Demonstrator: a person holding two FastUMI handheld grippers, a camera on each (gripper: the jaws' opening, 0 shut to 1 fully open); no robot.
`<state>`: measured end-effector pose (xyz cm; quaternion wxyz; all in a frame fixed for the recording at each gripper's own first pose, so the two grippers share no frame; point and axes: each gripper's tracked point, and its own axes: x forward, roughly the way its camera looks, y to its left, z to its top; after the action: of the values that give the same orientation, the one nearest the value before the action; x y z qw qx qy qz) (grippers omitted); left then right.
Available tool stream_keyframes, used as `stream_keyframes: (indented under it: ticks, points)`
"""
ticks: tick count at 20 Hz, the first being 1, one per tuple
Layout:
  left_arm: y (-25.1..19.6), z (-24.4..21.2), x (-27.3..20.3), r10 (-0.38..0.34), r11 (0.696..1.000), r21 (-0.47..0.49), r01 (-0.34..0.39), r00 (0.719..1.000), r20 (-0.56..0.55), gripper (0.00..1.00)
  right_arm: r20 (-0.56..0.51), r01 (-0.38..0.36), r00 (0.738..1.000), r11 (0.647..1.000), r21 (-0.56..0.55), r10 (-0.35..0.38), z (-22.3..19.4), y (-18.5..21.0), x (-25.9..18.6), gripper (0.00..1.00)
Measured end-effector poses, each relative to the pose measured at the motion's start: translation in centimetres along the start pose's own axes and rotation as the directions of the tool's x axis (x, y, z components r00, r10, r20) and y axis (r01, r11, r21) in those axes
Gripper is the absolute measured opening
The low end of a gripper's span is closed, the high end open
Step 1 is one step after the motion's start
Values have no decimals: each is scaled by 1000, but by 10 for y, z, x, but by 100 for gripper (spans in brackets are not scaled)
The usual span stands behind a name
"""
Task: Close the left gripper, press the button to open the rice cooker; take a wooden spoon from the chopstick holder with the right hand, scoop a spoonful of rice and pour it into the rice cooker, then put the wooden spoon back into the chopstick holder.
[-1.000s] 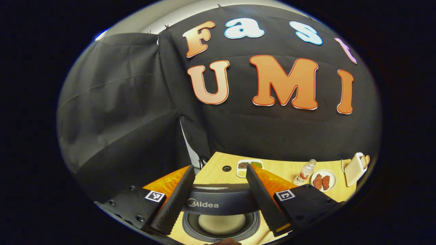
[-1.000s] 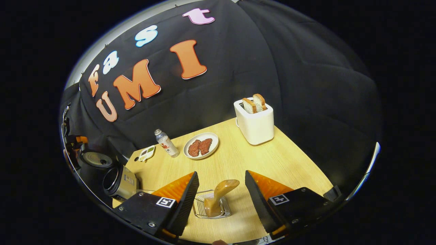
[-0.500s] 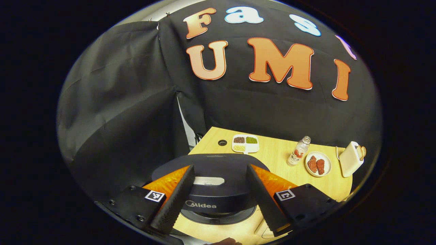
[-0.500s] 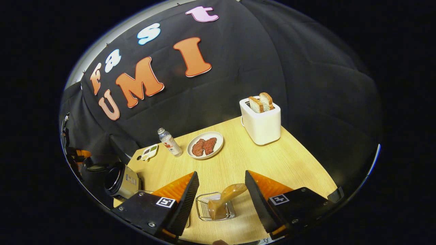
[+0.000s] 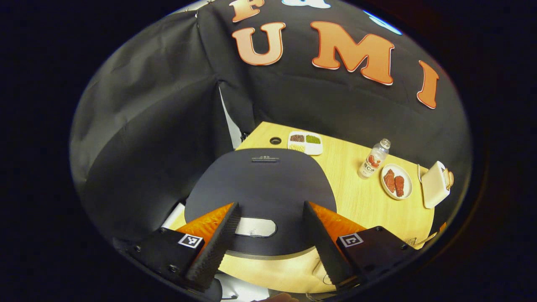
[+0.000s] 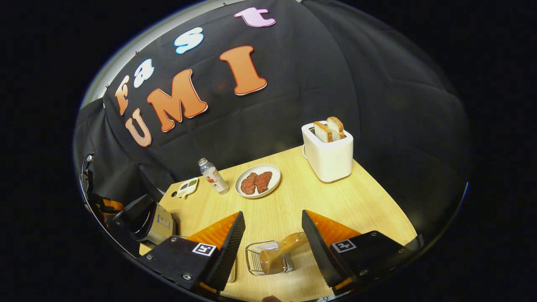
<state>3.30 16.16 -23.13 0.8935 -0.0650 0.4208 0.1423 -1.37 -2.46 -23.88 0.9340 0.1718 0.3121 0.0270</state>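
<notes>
Dark rounded rice cooker lid (image 5: 260,180) is seen, apparently shut, beneath the wide-spread left gripper (image 5: 270,205). Its fingers should be brought together first, then the pale oval button (image 5: 256,227) pressed squarely. Between the equally wide right gripper (image 6: 272,214), the brown wooden spoon (image 6: 282,250) is left leaning in the wire chopstick holder (image 6: 251,262).

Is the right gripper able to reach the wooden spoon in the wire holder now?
Probably yes. The right gripper is open, and the wooden spoon leans out of the wire holder right between its fingers. Nothing stands between them; the plate and toaster are farther away.
</notes>
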Motion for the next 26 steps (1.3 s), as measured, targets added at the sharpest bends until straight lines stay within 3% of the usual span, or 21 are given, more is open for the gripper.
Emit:
stream_keyframes:
  ticks: [5, 10, 18, 26]
  points:
    - [-1, -44, 16, -5, 999, -50, -5, 983, -184, 99, 13, 0, 1000, 1000, -25, 0, 5, 1, 0, 85]
    - [-1, -43, 20, -13, 999, -50, 1, 973, -231, 100, 22, 5, 1000, 999, -44, -5, 10, 1, -1, 84]
    - [-2, -43, 24, -21, 999, -43, 10, 968, -250, 100, 23, 2, 1000, 997, -81, 0, 14, 9, 3, 85]
    - [-1, -39, 26, 10, 998, -60, -23, 976, -216, 100, 44, -46, 998, 989, -141, 53, 17, 32, 1, 84]
